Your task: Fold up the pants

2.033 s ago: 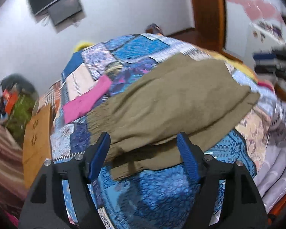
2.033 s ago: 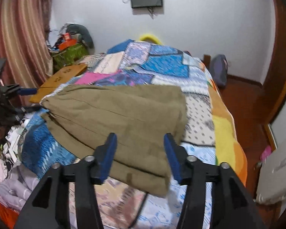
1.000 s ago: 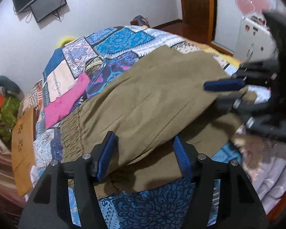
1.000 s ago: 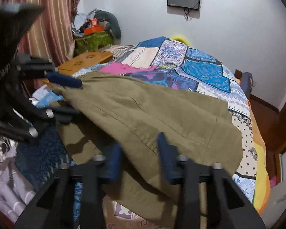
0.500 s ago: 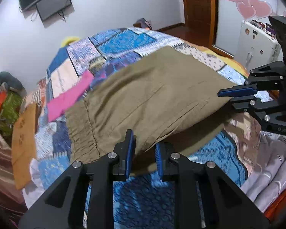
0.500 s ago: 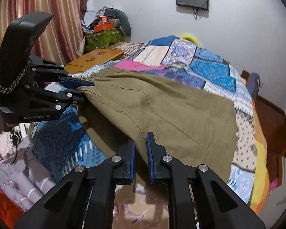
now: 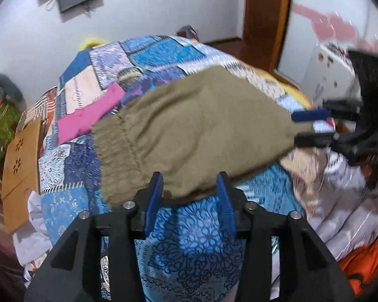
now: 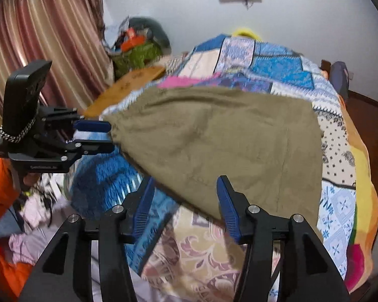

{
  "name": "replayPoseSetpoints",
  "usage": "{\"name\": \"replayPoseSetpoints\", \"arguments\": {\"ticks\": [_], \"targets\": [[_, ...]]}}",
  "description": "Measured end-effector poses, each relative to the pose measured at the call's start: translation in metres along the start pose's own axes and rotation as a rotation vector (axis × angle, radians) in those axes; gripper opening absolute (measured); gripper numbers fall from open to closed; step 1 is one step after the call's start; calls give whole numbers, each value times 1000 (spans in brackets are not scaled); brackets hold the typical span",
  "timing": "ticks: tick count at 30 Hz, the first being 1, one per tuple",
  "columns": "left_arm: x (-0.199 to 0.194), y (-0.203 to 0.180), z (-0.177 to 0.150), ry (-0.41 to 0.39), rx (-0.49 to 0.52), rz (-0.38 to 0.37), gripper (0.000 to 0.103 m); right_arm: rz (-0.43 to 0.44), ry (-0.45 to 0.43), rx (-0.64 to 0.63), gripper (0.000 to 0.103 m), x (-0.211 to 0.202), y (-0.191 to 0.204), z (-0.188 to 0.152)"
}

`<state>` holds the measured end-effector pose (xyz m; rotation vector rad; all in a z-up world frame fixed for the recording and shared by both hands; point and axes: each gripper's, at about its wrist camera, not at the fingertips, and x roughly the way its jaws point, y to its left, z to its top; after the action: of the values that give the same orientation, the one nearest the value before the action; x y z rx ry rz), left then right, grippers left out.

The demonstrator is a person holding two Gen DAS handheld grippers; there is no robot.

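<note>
Pants, olive-brown cotton with a gathered waistband point(image 7: 189, 136), lie folded on the patchwork quilted bedspread point(image 7: 148, 55), long axis running across between both tools. Left gripper point(image 7: 189, 201) has just been opening; its blue pads stand spread at the near hem, not pinching. Right gripper point(image 8: 186, 201) likewise spread, cloth edge between its jaws. Both sit equally near; waistband lies leftward.
</note>
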<state>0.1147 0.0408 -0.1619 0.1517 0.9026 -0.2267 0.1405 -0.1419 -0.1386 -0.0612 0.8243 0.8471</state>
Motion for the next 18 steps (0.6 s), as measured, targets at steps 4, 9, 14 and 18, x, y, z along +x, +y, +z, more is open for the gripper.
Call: {"name": "replayPoseSetpoints", "arguments": {"ticks": [4, 9, 14, 18], "targets": [[8, 14, 12, -7, -82, 43, 53, -20, 1, 26, 48, 17, -2, 5], [50, 26, -2, 114, -110, 145, 53, -67, 115, 27, 48, 51, -8, -9], [57, 48, -23, 115, -180, 132, 71, -96, 78, 16, 48, 40, -12, -20], [56, 67, -33, 118, -269, 65, 72, -131, 86, 54, 46, 29, -30, -27]]}}
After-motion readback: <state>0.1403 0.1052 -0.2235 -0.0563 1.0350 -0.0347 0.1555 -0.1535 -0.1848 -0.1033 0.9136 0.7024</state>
